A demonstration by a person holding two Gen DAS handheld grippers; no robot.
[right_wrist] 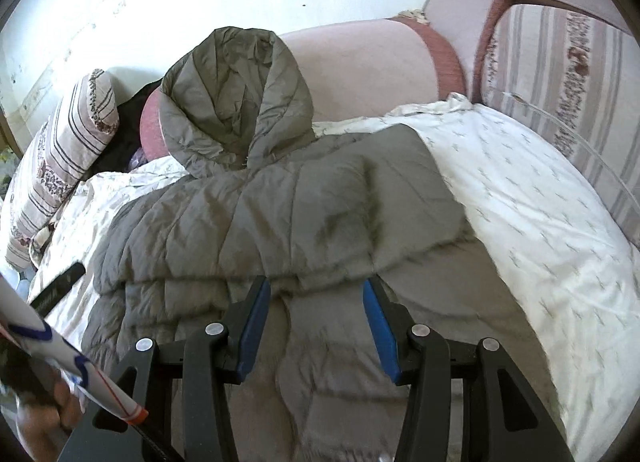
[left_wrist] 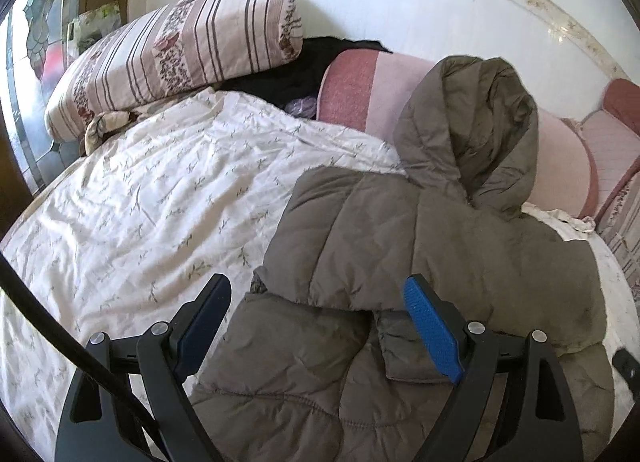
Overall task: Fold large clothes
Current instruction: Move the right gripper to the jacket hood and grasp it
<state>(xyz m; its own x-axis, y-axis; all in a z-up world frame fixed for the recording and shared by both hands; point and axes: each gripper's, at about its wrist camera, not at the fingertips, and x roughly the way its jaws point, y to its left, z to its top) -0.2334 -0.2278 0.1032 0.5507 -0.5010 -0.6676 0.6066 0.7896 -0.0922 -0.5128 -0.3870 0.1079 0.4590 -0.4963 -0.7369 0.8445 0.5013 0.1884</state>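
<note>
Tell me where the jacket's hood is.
In both wrist views the hood lies at the jacket's far end, propped against the pink bolster.

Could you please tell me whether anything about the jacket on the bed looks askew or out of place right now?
The jacket lies folded across the bedspread, but its hood is not tucked in: it props up against the pink cushion. Nothing looks torn or spilled.

A striped pillow point(left_wrist: 176, 50) and pink bolster point(left_wrist: 368, 90) lie beyond the floral sheet point(left_wrist: 140, 198).
</note>
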